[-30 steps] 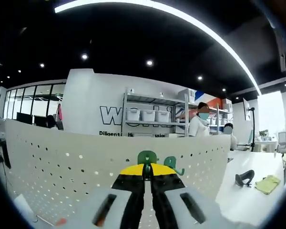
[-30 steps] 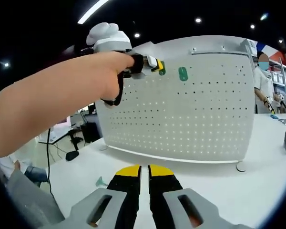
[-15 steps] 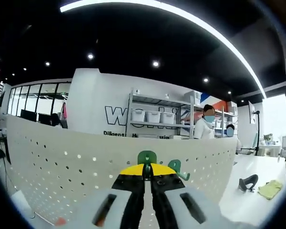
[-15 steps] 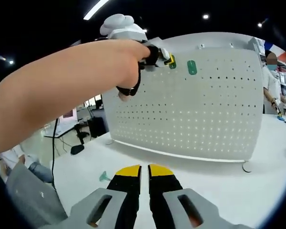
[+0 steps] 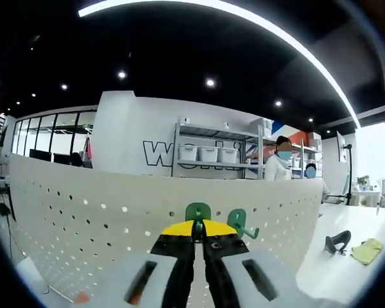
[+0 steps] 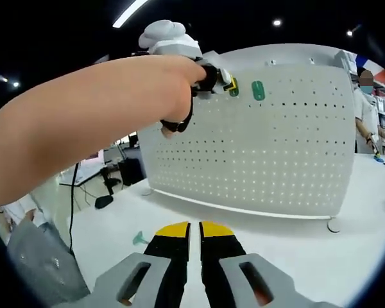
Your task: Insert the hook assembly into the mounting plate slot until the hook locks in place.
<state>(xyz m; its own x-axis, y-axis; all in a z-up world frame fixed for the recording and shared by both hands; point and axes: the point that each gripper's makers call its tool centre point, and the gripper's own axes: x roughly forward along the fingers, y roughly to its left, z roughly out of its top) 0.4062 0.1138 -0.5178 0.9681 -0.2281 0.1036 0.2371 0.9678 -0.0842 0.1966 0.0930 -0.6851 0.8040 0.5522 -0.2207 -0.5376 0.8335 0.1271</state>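
Currently my left gripper (clamped on green hook) is at the pegboard top; next, push until locked.

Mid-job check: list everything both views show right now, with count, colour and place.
Pegboard: one, white, perforated, upright on the table.
Green hooks: two, high on the pegboard; one at the left tool's tips, one beside it.
Table: one, white, under the pegboard.
Small teal piece: one, on the table left of the right tool.
Black object: one, on the table at right in the left gripper view.
Yellow-green cloth: one, beside the black object.
Shelf rack: one, grey, with white bins, behind the pegboard.
Left tool: yellow and black tips, shut on a green hook.
Right tool: yellow and black tips, shut, low over the table.
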